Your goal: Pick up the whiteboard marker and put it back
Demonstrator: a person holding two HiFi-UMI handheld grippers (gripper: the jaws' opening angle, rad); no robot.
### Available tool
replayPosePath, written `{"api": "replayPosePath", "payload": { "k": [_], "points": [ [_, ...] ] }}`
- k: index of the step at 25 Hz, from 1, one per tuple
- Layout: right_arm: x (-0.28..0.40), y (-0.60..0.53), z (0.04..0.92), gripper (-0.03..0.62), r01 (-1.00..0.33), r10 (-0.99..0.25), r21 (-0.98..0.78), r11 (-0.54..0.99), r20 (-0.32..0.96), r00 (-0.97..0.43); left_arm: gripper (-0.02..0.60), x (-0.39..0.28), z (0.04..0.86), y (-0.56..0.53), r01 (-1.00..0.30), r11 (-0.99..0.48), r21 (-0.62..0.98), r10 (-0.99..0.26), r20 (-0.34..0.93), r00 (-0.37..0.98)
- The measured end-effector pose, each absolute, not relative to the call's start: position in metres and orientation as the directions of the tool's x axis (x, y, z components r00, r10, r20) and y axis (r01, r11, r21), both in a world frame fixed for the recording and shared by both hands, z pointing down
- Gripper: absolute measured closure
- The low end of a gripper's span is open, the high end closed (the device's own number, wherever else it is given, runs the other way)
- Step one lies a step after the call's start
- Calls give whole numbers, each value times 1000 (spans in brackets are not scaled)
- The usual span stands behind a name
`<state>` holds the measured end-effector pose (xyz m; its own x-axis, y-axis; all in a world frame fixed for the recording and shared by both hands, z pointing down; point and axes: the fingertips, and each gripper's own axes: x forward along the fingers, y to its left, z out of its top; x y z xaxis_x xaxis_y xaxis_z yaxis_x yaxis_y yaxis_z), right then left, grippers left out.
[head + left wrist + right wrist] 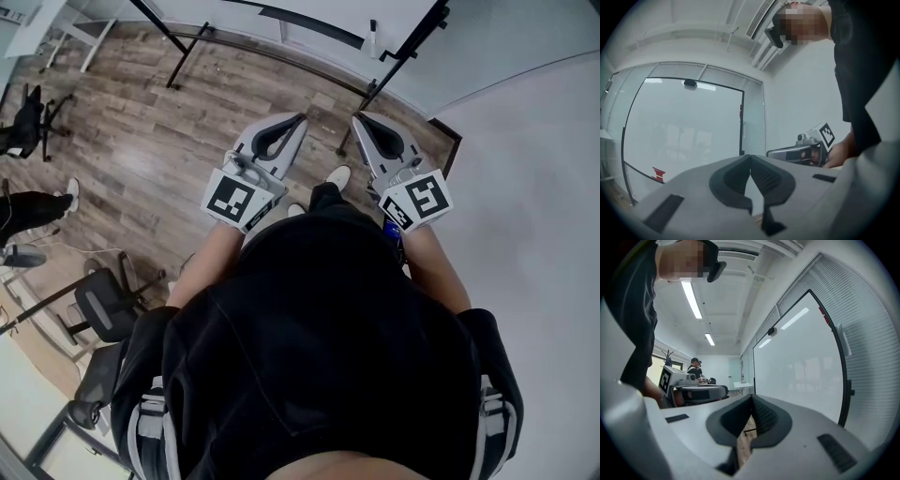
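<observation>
Both tongs are clenched on nothing: the left gripper (298, 120) and right gripper (359, 118) are held side by side at the person's waist, tips toward the whiteboard (684, 126). The whiteboard marker (373, 37) sits at the board's lower edge, well apart from both, beside a black stand leg (403, 56) over the wood floor (141, 141)

A grey-brown wood-plank floor (141, 141) runs up to a white wall (801, 93). There a black-framed whiteboard (801, 366) stands on dark legs in front of slatted blinds (876, 357). Long ceiling light strips (691, 298) are lit overhead, and a black office chair (103, 305) stands near the floor's left edge.
</observation>
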<state>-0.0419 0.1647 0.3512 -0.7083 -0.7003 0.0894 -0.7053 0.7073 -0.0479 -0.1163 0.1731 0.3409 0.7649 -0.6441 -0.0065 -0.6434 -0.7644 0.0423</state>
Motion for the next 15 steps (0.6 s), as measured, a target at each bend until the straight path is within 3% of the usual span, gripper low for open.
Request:
{"api": "replayPosePath", "payload": {
  "k": [15],
  "points": [
    [1, 68, 365, 600, -700, -692, -102, 707, 102, -714, 577, -69, 353, 75, -639, -768, 39, -638, 36, 769]
  ]
}}
